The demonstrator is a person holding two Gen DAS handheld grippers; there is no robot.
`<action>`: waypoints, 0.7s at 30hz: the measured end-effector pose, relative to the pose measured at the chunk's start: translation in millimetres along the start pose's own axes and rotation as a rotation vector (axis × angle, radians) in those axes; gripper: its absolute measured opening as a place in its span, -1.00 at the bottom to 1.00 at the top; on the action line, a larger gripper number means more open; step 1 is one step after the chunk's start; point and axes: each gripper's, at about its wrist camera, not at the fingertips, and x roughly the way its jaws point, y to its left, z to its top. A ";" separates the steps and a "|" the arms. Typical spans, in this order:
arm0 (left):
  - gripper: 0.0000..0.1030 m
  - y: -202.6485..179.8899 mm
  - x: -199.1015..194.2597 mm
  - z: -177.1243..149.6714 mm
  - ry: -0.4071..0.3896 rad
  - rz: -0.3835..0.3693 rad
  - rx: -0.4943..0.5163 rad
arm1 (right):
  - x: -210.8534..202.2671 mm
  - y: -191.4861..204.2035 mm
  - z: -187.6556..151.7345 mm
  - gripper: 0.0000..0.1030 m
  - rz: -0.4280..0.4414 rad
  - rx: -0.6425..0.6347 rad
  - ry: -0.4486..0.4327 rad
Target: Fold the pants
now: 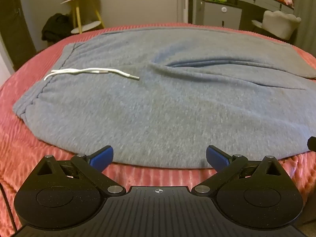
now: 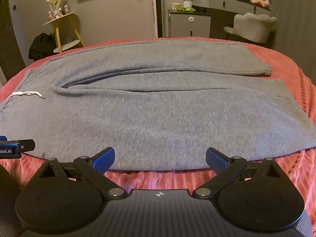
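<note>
Grey sweatpants (image 1: 158, 102) lie flat on a pink ribbed bedspread (image 1: 29, 158), waistband to the left, both legs running right. A white drawstring (image 1: 90, 72) lies on the waist area. My left gripper (image 1: 159, 158) is open and empty, just above the near edge of the pants by the waist end. My right gripper (image 2: 160, 158) is open and empty at the near edge of the pants (image 2: 158, 108), further along the near leg. The drawstring shows at the left in the right wrist view (image 2: 25, 94). The left gripper's side (image 2: 11, 148) shows at the left edge there.
The bedspread (image 2: 286, 177) surrounds the pants. Beyond the bed stand a yellow-legged side table (image 1: 83, 9), a dark bundle on the floor (image 1: 55, 29), a grey cabinet (image 2: 189, 23), and a white chair (image 2: 252, 25) by a vanity.
</note>
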 end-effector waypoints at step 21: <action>1.00 3.0 1.5 -1.6 0.002 -0.001 -0.009 | 3.4 -3.9 2.7 0.92 0.000 -0.003 -0.005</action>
